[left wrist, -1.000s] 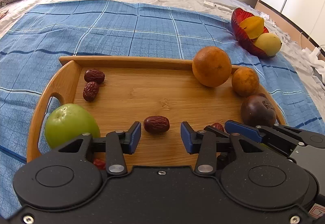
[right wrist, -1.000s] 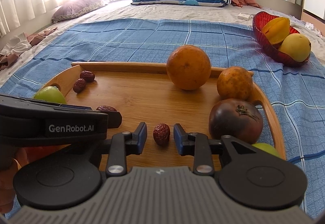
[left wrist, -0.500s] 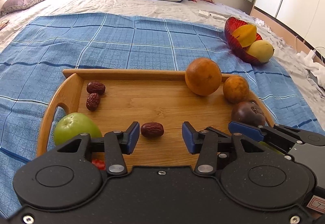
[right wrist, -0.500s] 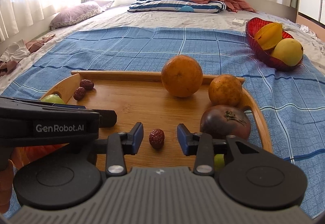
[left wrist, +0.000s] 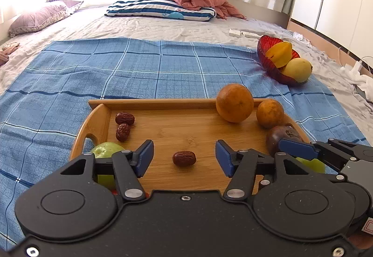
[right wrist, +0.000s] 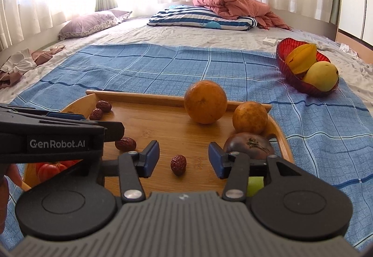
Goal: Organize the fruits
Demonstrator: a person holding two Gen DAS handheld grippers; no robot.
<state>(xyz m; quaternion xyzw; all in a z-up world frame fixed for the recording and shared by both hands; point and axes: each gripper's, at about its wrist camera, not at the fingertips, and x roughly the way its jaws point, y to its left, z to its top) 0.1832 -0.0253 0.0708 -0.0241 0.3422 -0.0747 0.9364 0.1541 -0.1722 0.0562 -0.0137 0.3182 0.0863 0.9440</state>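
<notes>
My left gripper (left wrist: 184, 159) hung over the near part of the bamboo tray (left wrist: 186, 104), its jaws opening, and a red date (left wrist: 184, 158) lay loose on the wood between the blue pads (left wrist: 145, 156) without touching either. My right gripper (right wrist: 183, 161) hung beside it with its jaws opening too, and a second date (right wrist: 178, 164) lay free on the tray between them. Two more dates (left wrist: 124, 123) sat together near the tray's left handle. A large orange (right wrist: 205, 105) stood against the far rim with a smaller orange (right wrist: 250, 120) just to its right, and a dark purple fruit (right wrist: 249, 145) lay in front of that one. A green apple (left wrist: 106, 149) showed behind my left finger. Well beyond the tray, on the blue checked cloth (left wrist: 151, 65), a red bowl (right wrist: 283, 63) held a starfruit (right wrist: 300, 57) and a yellow mango (right wrist: 321, 75).
</notes>
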